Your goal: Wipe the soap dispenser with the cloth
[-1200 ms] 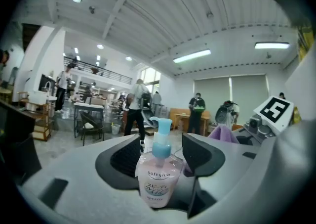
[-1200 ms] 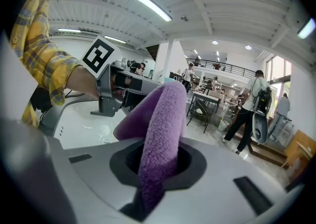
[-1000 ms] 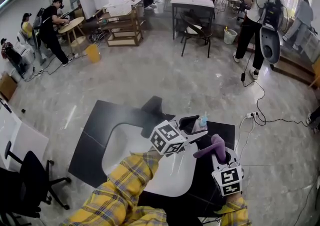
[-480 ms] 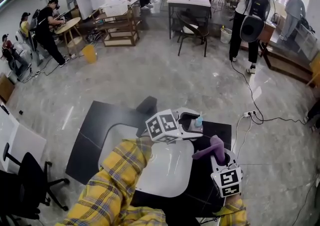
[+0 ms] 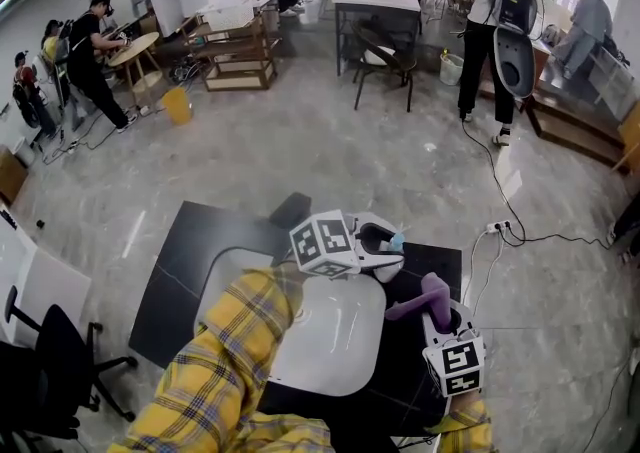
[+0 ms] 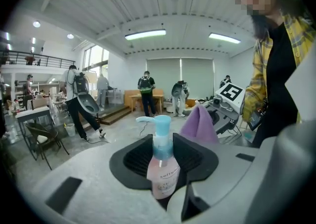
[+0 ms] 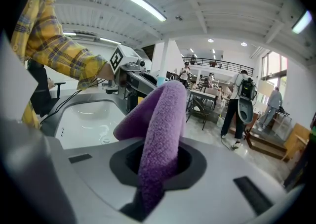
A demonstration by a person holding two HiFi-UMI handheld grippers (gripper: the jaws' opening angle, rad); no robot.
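While the left gripper (image 6: 164,191), whose jaws have just been closing, clasps the soap dispenser (image 6: 162,166) upright between its fingers by the sink (image 5: 330,336), the right gripper (image 7: 154,188) pinches the purple cloth (image 7: 162,129) just beside it.

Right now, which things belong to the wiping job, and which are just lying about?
Job in hand: soap dispenser; purple cloth.
Lying about: white sink; black countertop; yellow bucket; power strip.
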